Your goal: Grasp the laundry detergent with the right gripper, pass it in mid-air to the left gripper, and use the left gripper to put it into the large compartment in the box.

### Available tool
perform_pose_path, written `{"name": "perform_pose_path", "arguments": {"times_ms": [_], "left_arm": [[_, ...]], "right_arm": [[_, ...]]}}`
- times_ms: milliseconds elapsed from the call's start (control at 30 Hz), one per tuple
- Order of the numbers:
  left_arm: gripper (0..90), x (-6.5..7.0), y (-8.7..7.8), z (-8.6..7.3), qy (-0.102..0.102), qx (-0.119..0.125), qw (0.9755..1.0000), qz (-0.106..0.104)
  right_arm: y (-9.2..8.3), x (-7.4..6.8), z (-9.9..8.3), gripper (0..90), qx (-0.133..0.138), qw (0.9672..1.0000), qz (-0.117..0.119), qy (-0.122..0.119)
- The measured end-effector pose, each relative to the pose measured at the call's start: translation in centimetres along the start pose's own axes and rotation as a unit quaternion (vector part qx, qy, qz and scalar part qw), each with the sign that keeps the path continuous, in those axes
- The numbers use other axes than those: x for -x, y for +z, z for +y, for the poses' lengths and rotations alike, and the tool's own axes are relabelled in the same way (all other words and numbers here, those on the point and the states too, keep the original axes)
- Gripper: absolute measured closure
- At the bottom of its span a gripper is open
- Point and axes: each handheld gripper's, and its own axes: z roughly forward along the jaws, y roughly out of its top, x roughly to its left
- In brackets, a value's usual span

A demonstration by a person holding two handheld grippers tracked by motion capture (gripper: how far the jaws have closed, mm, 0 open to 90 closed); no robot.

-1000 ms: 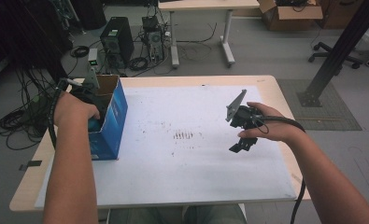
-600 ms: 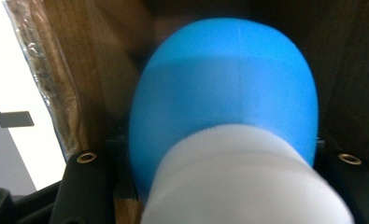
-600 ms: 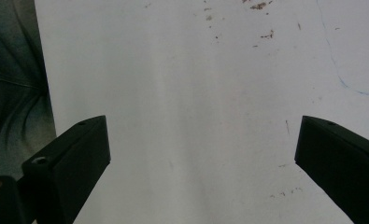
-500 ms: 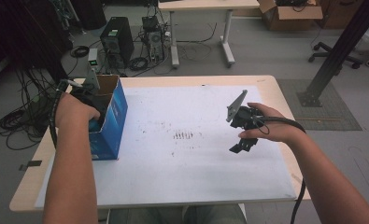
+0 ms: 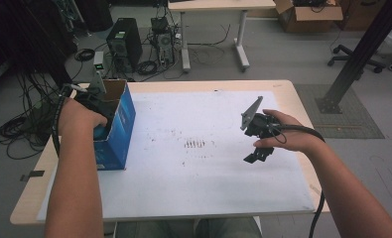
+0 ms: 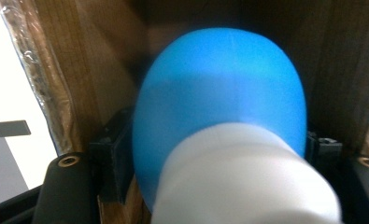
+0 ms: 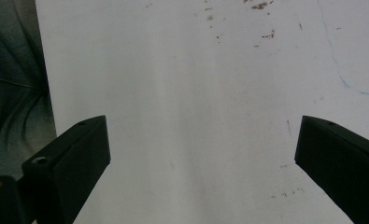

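Left hand-held gripper (image 5: 98, 130) tips hidden inside blue box (image 5: 119, 131); blue-white object (image 6: 224, 126) blurred, bottom cut off.

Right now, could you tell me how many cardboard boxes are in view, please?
2: a blue box at the table's left edge, and a brown box on the floor beyond. Others may be hidden.

blue-and-white object (image 6: 219, 107) inside blue box (image 5: 118, 130)
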Motion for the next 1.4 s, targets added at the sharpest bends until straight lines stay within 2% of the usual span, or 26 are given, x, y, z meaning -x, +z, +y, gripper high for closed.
{"name": "perform_pose_path", "arguments": {"times_ms": [433, 600, 967, 1200, 1400], "left_arm": [[28.3, 0.2, -1.4, -0.5, 0.005, 0.005, 1.0000, 0.005], [21.6, 0.1, -2.1, -0.8, 0.003, 0.013, 0.9999, 0.007], [17.0, 0.5, -3.4, -1.6, 0.008, 0.026, 0.9995, 0.014], [12.7, 0.7, -4.6, -2.1, 0.018, 0.037, 0.9990, 0.020], [10.4, 1.4, -5.7, -2.6, 0.036, 0.045, 0.9979, 0.031]], "right_arm": [[-0.3, -0.1, 0.0, 3.6, 0.001, 1.0000, -0.001, -0.002], [-0.3, -0.2, 0.2, 3.6, 0.002, 1.0000, -0.002, -0.004], [-0.3, -0.4, 0.8, 3.6, 0.002, 0.9999, -0.002, -0.010], [-0.5, -0.6, 0.8, 3.6, 0.004, 0.9999, -0.003, -0.013], [-0.6, -0.9, 0.8, 3.6, 0.005, 0.9999, -0.002, -0.016]]}}
